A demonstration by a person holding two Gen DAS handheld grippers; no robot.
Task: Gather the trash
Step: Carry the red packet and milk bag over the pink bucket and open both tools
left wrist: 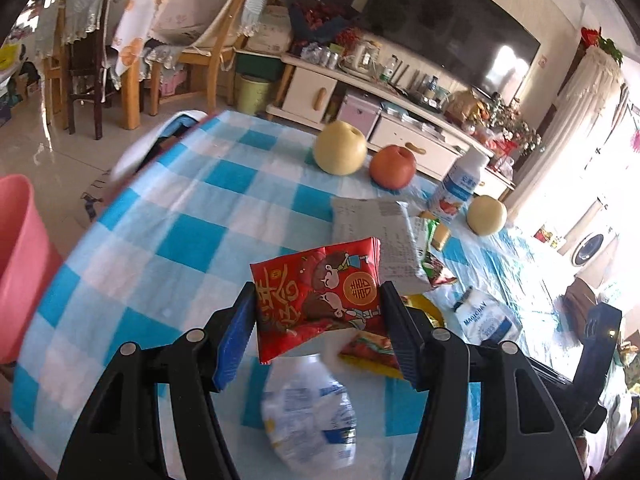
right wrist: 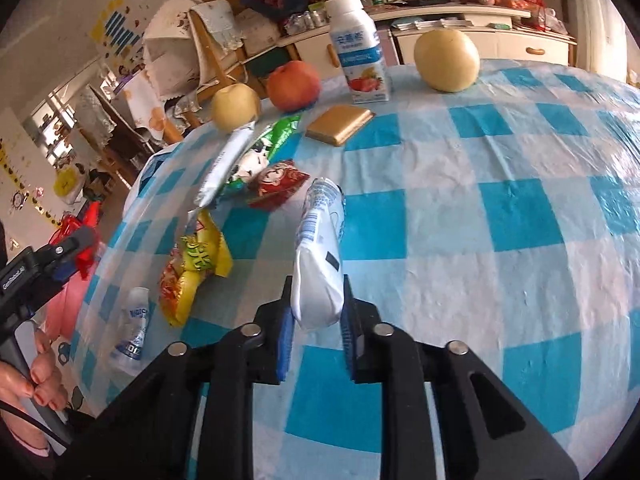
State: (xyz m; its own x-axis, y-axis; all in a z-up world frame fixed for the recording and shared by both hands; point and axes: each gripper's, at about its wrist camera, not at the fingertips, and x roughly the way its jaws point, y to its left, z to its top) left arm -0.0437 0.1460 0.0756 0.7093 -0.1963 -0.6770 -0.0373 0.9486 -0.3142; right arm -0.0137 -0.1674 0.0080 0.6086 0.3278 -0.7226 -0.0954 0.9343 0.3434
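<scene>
My left gripper (left wrist: 318, 300) is shut on a red snack packet (left wrist: 312, 276) with cartoon figures, held above the blue-checked table (left wrist: 168, 216). A crushed clear bottle (left wrist: 308, 412) lies on the cloth right beneath it. A pink bin (left wrist: 20, 264) stands off the table's left edge. In the right wrist view, my right gripper (right wrist: 317, 284) is shut on a white packet with blue print (right wrist: 320, 240), which stands on edge between the pads. More wrappers lie to its left: yellow (right wrist: 196, 264), red (right wrist: 280, 184), green (right wrist: 264, 148) and silver (right wrist: 226, 164).
At the far edge stand two pears (right wrist: 446, 60) (right wrist: 235, 106), an apple (right wrist: 294, 86) and a milk bottle (right wrist: 358, 52), with a flat gold box (right wrist: 340, 124) in front. A person's hand (right wrist: 36, 376) holds the left gripper at the left. Chairs and a TV cabinet stand beyond.
</scene>
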